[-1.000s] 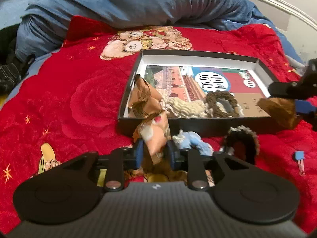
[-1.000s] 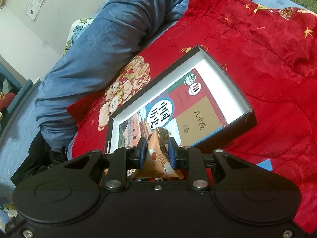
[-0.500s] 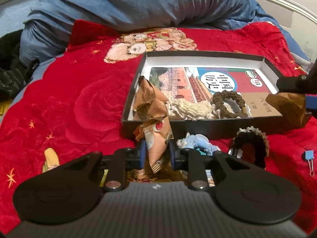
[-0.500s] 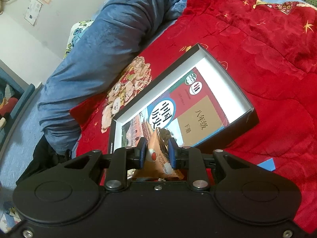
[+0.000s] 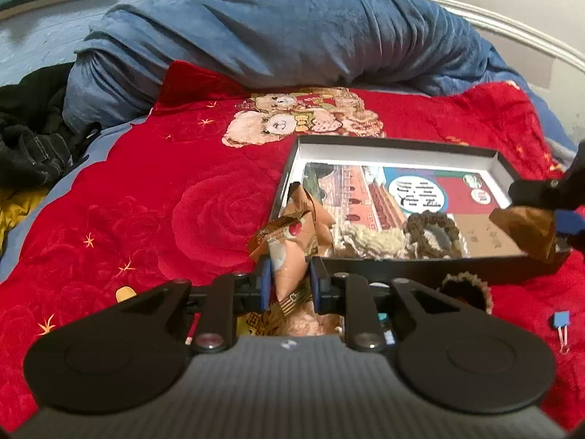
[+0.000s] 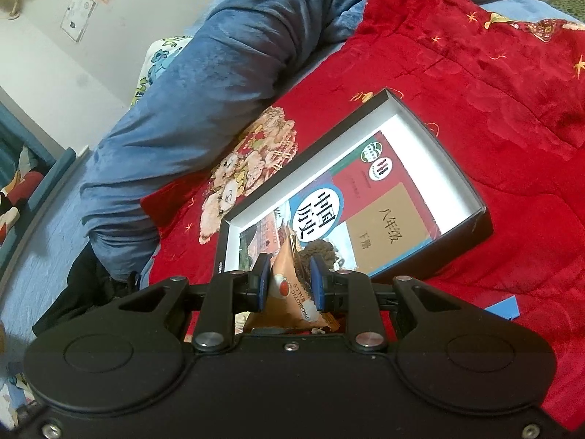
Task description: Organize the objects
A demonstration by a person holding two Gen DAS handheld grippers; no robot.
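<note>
In the left wrist view my left gripper point(image 5: 289, 278) is shut on a tan snack packet point(image 5: 292, 252), held upright just before the near left corner of the black box point(image 5: 402, 144). A history book point(image 5: 420, 190) lies in the box, with another packet point(image 5: 314, 208), a cream scrunchie point(image 5: 369, 237) and a brown scrunchie point(image 5: 431, 230) on top. At the right edge my right gripper point(image 5: 548, 208) grips a brown packet point(image 5: 526, 230) over the box's near right corner. In the right wrist view that gripper point(image 6: 289, 281) is shut on the orange packet point(image 6: 289, 289) above the box point(image 6: 471, 190).
Everything rests on a red quilt point(image 5: 164, 201). A dark scrunchie point(image 5: 464, 285) and a blue binder clip point(image 5: 561, 320) lie outside the box. A rolled blue blanket point(image 5: 274, 36) lies behind, dark clothes point(image 5: 29, 139) at left. A blue card point(image 6: 504, 307) sits near the box.
My left gripper has closed on the tan packet and lifted it a little off the quilt, toward the box. The right gripper with its packet has hardly moved.
</note>
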